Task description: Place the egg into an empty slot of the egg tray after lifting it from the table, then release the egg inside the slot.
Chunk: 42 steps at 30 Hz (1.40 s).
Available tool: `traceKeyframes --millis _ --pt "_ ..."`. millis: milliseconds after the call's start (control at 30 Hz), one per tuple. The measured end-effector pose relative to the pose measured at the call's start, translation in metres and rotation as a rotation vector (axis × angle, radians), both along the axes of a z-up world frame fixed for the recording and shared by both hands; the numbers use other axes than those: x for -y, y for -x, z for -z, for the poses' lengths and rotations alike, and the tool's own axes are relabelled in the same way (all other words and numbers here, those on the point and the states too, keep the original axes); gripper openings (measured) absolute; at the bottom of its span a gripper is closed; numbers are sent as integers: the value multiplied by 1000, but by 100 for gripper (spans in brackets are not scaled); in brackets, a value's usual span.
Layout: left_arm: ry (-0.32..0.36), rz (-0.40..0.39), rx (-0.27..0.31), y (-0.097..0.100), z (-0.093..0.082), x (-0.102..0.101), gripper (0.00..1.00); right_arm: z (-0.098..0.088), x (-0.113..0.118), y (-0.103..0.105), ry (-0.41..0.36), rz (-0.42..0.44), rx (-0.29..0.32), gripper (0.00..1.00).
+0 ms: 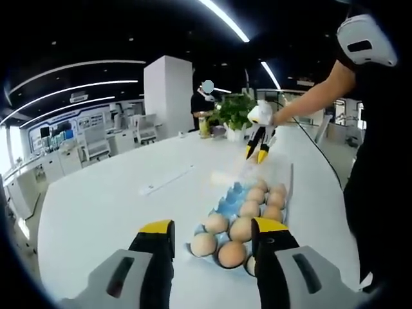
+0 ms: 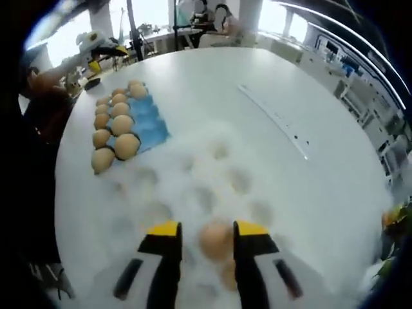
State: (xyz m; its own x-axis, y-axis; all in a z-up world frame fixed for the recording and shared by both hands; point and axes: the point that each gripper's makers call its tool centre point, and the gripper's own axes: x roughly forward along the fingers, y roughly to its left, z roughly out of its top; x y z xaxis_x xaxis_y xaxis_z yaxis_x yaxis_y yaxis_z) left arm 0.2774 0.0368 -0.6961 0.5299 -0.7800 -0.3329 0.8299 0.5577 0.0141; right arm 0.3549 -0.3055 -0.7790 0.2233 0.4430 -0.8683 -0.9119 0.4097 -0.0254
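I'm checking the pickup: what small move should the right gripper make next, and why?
Probably lift the right gripper straight up a little. An egg sits between its jaws, still low over the clear lid, and the blue egg tray lies further off.

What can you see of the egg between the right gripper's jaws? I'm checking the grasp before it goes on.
The egg is light brown and smooth, blurred in the right gripper view. It sits between the yellow-tipped jaws of the right gripper, which close in on both its sides; actual contact looks likely but is blurred. It is above a clear plastic egg tray lid with round dimples, on the white table. A second brownish shape shows just below it, unclear.
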Motion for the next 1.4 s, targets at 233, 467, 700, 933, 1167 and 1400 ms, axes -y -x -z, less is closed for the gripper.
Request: traceKeyframes --millis 233,467,700,933,1167,1400 --pt "3 -3 4 1 -2 -1 48 7 11 -4 52 -3 -2 28" --pt "-6 -5 0 1 -1 -3 47 13 13 -3 123 -82 -27 26" --pt "-6 -9 3 0 -2 -4 47 18 13 -5 215 -118 -122 26" --pt "1 -12 8 -2 -3 -2 46 16 15 -4 224 -66 -118 25" --pt "2 -20 18 -5 -6 -6 46 -7 11 -2 166 -48 -85 24" --pt "-2 -14 14 -4 -3 -4 47 -25 -16 3 111 -95 -58 24"
